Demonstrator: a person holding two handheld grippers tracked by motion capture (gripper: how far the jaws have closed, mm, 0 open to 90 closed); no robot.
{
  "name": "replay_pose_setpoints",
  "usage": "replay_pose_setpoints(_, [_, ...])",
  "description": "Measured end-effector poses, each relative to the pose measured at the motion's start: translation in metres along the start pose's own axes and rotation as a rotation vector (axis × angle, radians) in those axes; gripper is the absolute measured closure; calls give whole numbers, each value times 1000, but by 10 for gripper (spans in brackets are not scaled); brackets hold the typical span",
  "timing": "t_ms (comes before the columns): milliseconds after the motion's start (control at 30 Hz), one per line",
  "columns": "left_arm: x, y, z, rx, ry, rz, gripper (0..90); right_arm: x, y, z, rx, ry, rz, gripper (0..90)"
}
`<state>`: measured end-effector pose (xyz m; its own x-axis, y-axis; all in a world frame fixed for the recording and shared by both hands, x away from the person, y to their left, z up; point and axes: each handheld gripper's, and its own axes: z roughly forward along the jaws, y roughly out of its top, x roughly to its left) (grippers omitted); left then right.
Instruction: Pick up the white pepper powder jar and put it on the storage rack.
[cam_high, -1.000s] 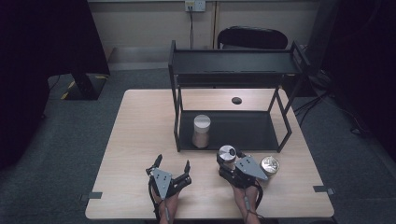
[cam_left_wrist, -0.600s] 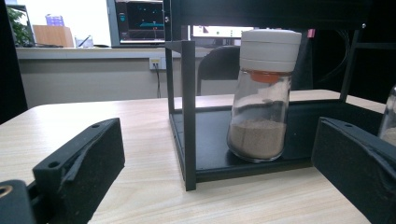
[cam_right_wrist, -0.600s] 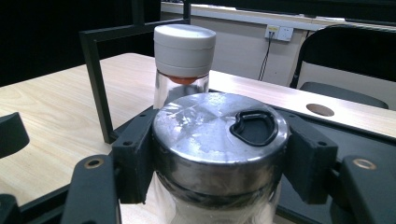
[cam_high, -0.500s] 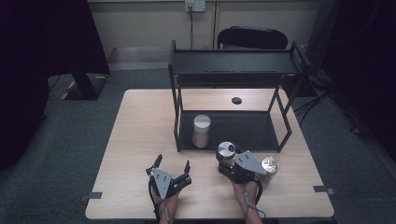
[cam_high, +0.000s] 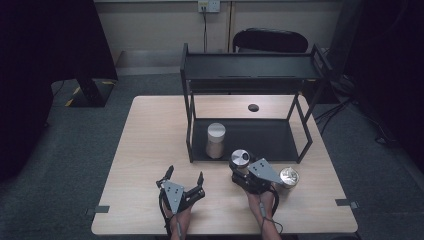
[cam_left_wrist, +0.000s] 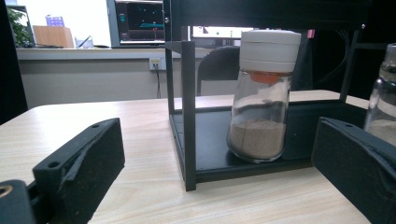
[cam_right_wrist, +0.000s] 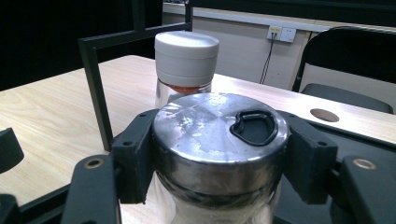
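Item: steel-lid jar (cam_right_wrist: 219, 140), clear glass with pale contents, flip tab on the lid. Location: clamped in the right gripper (cam_high: 250, 172), jaws closed on it just under the lid, at the front edge of the rack (cam_high: 250, 75) on the tabletop (cam_high: 150, 130).

Item: white-lid jar (cam_high: 216, 140), brown powder inside. Location: upright on the rack's lower shelf, front left, close by the corner post.

Item: third jar (cam_high: 289, 177), shiny lid. Location: on the tabletop just right of the right gripper.

Item: left gripper (cam_high: 182, 182). Jaws wide apart, holding nothing, resting low on the tabletop facing the rack.

Risks, as judged:
- Grip is on smooth glass and a rounded metal rim; a tilt or jolt could let the jar slide down through the jaws.
- If the held jar goes onto the lower shelf, the white-lid jar stands near the likely path; a sideways drift could knock it over.
- The front frame bar and post sit close; carrying low could catch the jar's base on the shelf lip.
- Swinging the gripper right could bump the third jar off its spot.
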<state>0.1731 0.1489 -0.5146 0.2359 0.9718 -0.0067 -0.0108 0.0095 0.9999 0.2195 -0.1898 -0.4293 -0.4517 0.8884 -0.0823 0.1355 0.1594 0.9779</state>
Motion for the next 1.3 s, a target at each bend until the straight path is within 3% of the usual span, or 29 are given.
replay_pose_setpoints(1300, [1,0,0,0,-4,1,21,-16,26,24,-24,-3,2,347])
